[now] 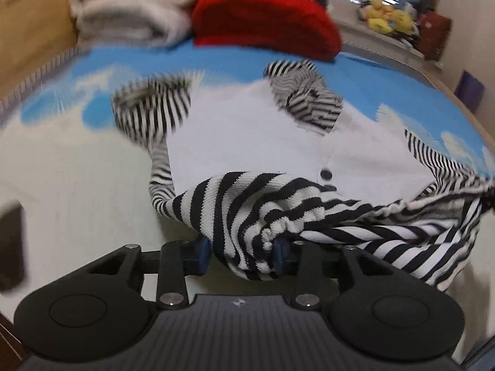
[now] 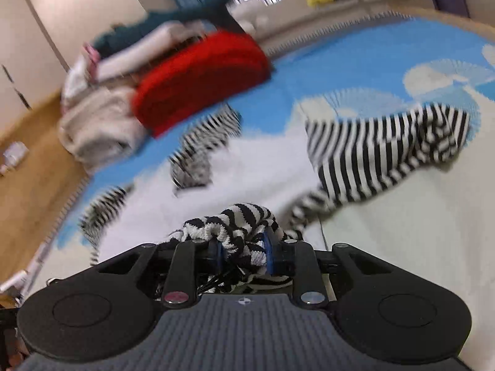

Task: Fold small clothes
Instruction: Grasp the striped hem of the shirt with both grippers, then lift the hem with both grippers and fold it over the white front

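A small white garment [image 1: 247, 142] with black-and-white striped sleeves, a striped hem and dark buttons lies on a blue-and-white mat [image 1: 216, 58]. In the left wrist view, my left gripper [image 1: 243, 255] is shut on a bunched fold of the striped hem, lifted off the mat. In the right wrist view, my right gripper [image 2: 244, 252] is shut on another bunch of the striped fabric. From there the hem runs to a striped sleeve [image 2: 371, 154] lying to the right on the mat [image 2: 340, 61]. Both views are blurred.
A folded red cloth [image 1: 263, 21] and a cream folded towel [image 1: 133, 9] sit in a pile at the mat's far edge, with more clothes behind them. Wooden floor [image 1: 31, 31] lies beyond the left edge of the mat. Yellow plush toys [image 1: 389, 18] are on a ledge at the back.
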`<state>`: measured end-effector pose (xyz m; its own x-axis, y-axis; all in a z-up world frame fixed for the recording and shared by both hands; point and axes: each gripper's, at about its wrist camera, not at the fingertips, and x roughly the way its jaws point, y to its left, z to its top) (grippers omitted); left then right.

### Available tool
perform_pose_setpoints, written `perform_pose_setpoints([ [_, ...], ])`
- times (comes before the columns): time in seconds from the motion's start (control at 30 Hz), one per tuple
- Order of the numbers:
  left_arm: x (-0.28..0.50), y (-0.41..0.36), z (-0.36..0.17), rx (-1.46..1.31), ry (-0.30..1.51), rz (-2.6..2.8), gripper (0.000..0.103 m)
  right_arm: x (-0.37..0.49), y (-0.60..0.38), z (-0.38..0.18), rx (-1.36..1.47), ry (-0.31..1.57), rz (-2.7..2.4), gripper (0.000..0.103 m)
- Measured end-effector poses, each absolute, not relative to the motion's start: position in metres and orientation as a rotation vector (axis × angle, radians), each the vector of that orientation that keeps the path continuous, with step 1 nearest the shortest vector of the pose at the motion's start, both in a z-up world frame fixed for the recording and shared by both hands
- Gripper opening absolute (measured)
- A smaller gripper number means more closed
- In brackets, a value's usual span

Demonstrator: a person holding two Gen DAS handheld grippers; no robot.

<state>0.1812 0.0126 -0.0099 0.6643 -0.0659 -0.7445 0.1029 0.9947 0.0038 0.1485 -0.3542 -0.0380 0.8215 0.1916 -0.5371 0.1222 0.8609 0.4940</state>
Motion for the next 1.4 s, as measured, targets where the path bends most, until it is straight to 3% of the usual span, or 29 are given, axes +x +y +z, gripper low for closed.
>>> perform_pose_setpoints([
  [0.07,0.173,0.004,0.0,0.13,0.807,-0.085,0.053,0.138,-0.358,-0.029,0.561,0.553,0.069,0.025],
  [0.13,0.172,-0.007,-0.001,0.253,0.795,-0.06,0.074,0.13,-0.361,-0.022,0.571,0.497,0.104,0.025],
  [0.23,0.173,-0.018,-0.015,0.358,0.795,-0.042,0.086,0.123,-0.363,-0.012,0.55,0.412,0.124,0.025],
  [0.33,0.187,-0.015,-0.026,0.305,0.84,-0.04,0.086,0.124,-0.364,-0.01,0.533,0.38,0.121,0.025],
  [0.47,0.216,0.015,-0.028,-0.053,0.967,-0.093,0.09,0.127,-0.372,-0.012,0.568,0.355,0.088,0.025],
  [0.57,0.236,0.018,-0.04,-0.175,1.034,-0.09,0.09,0.136,-0.384,-0.025,0.67,0.407,0.044,0.026],
  [0.63,0.239,0.006,-0.048,-0.12,1.025,-0.053,0.091,0.141,-0.387,-0.032,0.721,0.429,0.026,0.026],
  [0.73,0.235,-0.025,-0.07,0.078,1.002,0.016,0.103,0.143,-0.39,-0.031,0.751,0.386,0.009,0.026],
  [0.9,0.225,-0.056,-0.091,0.288,1.021,0.02,0.103,0.14,-0.392,-0.025,0.798,0.285,0.064,0.026],
  [1.03,0.206,-0.061,-0.044,0.585,0.763,0.08,0.102,0.147,-0.384,-0.025,0.651,0.369,-0.053,0.026],
  [1.23,0.212,-0.058,0.06,0.539,0.562,0.006,0.103,0.163,-0.381,-0.044,0.576,0.556,-0.185,0.027],
  [1.3,0.232,-0.075,0.059,0.524,0.571,-0.01,0.103,0.168,-0.376,-0.048,0.585,0.572,-0.225,0.028],
  [1.4,0.271,-0.091,0.021,0.518,0.724,-0.027,0.103,0.174,-0.379,-0.061,0.609,0.644,-0.292,0.03],
])
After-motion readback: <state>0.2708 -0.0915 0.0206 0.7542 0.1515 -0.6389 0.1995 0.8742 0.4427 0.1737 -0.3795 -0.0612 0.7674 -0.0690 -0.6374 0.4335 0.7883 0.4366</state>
